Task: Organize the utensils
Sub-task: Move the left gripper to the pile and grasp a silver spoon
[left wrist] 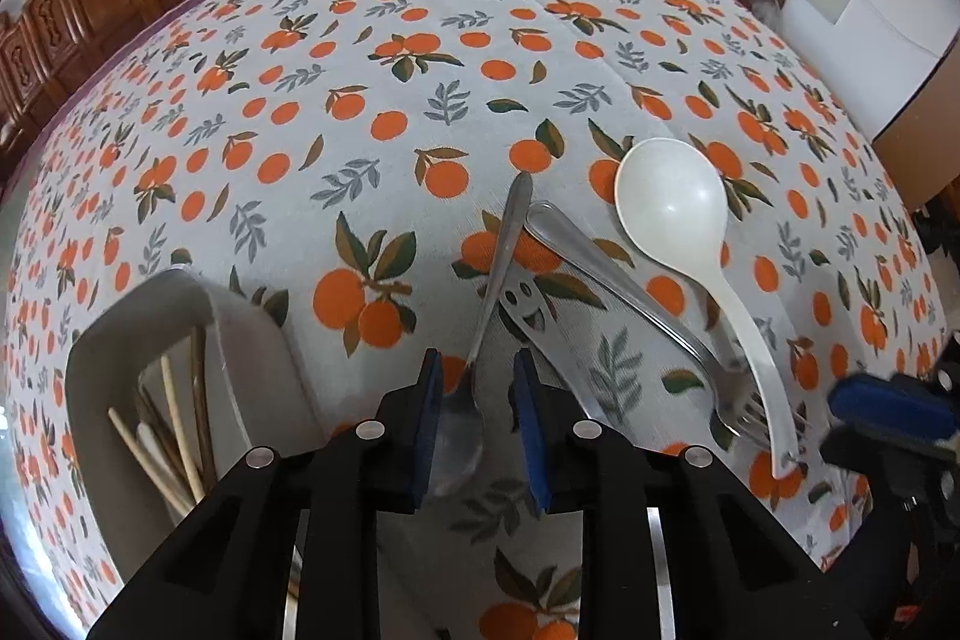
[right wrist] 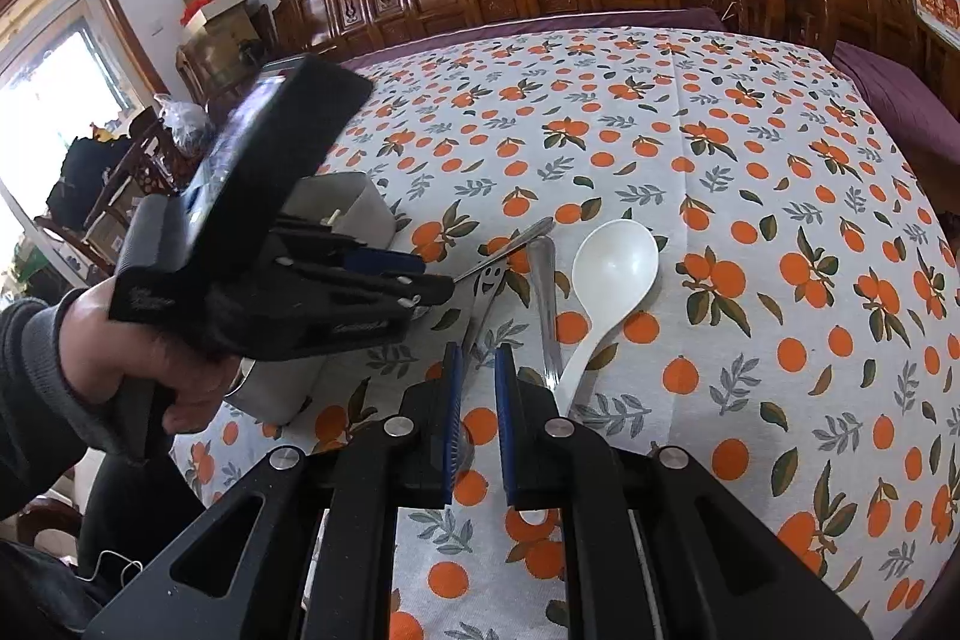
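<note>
Left fingers (left wrist: 477,370) stand apart astride the metal spoon (left wrist: 480,340), not yet clamped; right fingers (right wrist: 477,370) narrowly apart, empty; risk: the spoon lies across a slotted spatula (left wrist: 528,304), so closing may drag it, missing the holder (left wrist: 240,340) left of them.

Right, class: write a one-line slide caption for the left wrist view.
Left gripper straddles a metal spoon on the orange-print tablecloth, beside a grey utensil holder and white plastic ladle.
</note>
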The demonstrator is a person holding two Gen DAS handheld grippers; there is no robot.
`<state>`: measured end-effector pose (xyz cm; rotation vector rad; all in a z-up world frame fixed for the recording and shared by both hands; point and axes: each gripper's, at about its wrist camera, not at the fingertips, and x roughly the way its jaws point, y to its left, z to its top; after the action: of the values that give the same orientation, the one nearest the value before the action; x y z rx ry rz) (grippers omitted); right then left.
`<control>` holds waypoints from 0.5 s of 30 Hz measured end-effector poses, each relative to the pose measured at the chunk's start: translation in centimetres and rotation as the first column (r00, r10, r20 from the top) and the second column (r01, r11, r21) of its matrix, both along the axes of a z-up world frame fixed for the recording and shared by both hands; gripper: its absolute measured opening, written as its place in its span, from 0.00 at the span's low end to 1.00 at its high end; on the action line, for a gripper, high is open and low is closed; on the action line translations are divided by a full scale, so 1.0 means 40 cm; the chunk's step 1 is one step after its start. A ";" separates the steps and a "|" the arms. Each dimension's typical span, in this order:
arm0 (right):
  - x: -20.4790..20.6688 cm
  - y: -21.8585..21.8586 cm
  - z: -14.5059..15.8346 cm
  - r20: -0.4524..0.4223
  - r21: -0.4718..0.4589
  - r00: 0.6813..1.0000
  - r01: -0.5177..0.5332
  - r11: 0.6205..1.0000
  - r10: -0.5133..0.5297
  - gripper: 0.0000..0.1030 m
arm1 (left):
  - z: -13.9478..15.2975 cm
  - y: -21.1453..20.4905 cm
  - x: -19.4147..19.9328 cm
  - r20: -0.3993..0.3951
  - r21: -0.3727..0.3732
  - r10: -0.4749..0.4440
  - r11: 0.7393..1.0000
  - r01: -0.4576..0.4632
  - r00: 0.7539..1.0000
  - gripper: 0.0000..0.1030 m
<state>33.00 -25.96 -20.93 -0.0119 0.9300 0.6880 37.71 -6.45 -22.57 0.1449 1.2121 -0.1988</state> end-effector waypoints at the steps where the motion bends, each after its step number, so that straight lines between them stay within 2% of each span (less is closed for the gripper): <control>1: 0.001 0.000 0.001 0.000 -0.001 1.000 -0.001 1.000 0.001 0.12 | -0.004 -0.002 0.008 -0.007 -0.002 -0.001 1.000 0.001 1.000 0.18; 6: 0.007 -0.002 0.002 -0.002 -0.007 1.000 -0.006 1.000 0.006 0.12 | -0.028 -0.012 0.028 -0.043 0.023 -0.005 1.000 0.006 0.999 0.17; 10: 0.009 -0.002 0.003 -0.002 -0.013 1.000 -0.009 1.000 0.009 0.12 | -0.031 -0.004 0.044 -0.050 0.006 0.007 1.000 -0.007 0.999 0.16; 11: 0.010 -0.001 0.003 -0.003 -0.014 1.000 -0.009 1.000 0.009 0.12 | -0.031 -0.003 0.044 -0.050 0.005 0.007 1.000 -0.007 0.999 0.14; 13: 0.011 0.001 0.001 -0.004 -0.017 1.000 -0.010 1.000 0.010 0.12 | -0.032 -0.003 0.045 -0.052 0.005 -0.001 1.000 0.001 0.999 0.05; 15: 0.010 0.003 -0.001 -0.007 -0.016 1.000 -0.010 1.000 0.010 0.12 | -0.032 -0.004 0.043 -0.059 0.004 -0.007 1.000 0.008 0.998 0.03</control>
<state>33.39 -25.86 -20.96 -0.0284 0.9426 0.6902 39.45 -6.60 -23.85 0.1482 1.2711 -0.2081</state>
